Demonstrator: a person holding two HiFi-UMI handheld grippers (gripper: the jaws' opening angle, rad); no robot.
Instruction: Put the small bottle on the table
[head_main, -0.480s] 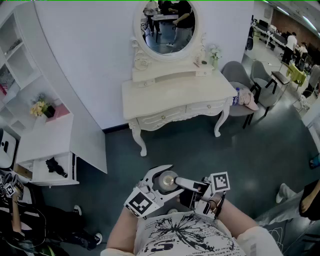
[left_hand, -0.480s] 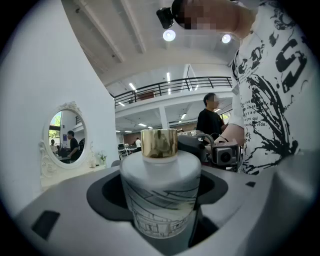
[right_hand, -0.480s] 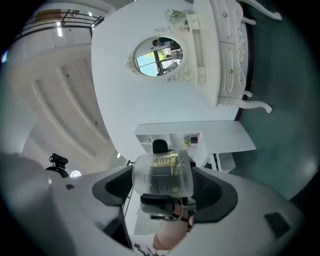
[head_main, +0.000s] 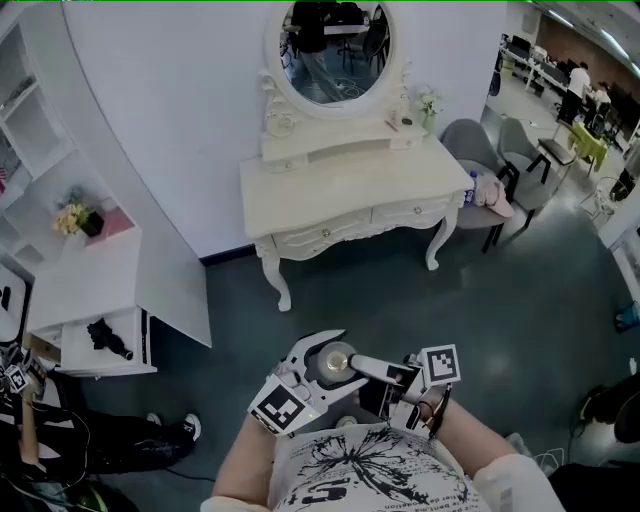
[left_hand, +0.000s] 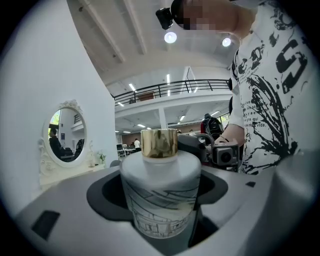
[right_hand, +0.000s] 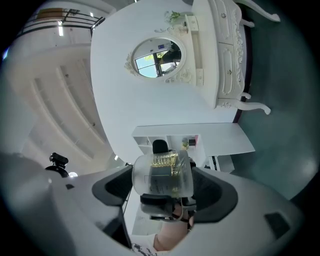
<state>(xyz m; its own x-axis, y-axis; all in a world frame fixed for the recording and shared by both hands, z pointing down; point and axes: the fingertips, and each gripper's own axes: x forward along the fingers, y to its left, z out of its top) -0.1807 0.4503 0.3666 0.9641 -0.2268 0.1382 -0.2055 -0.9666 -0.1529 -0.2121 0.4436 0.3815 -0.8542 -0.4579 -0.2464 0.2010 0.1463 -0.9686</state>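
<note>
A small frosted white bottle (head_main: 335, 358) with a gold cap and a line drawing on its side stands upright in my left gripper (head_main: 334, 364), which is shut on its body, held just in front of the person's chest. In the left gripper view the bottle (left_hand: 161, 195) fills the gap between the left gripper's (left_hand: 162, 175) dark pads. My right gripper (head_main: 356, 366) faces it from the right, jaws wide open, tips close to the bottle. In the right gripper view the bottle (right_hand: 162, 175) shows between the right gripper's (right_hand: 163, 171) tips. The white dressing table (head_main: 340, 195) stands ahead across the floor.
An oval mirror (head_main: 335, 50) sits on the table's back. A white shelf unit (head_main: 90, 280) with an open drawer stands at the left. Grey chairs (head_main: 485, 150) are to the table's right. A person (head_main: 40, 440) is on the floor at lower left.
Both grippers and the bottle have kept still. The figures reflected in the mirror have gone, and the person at the lower right edge has moved mostly out of view.
</note>
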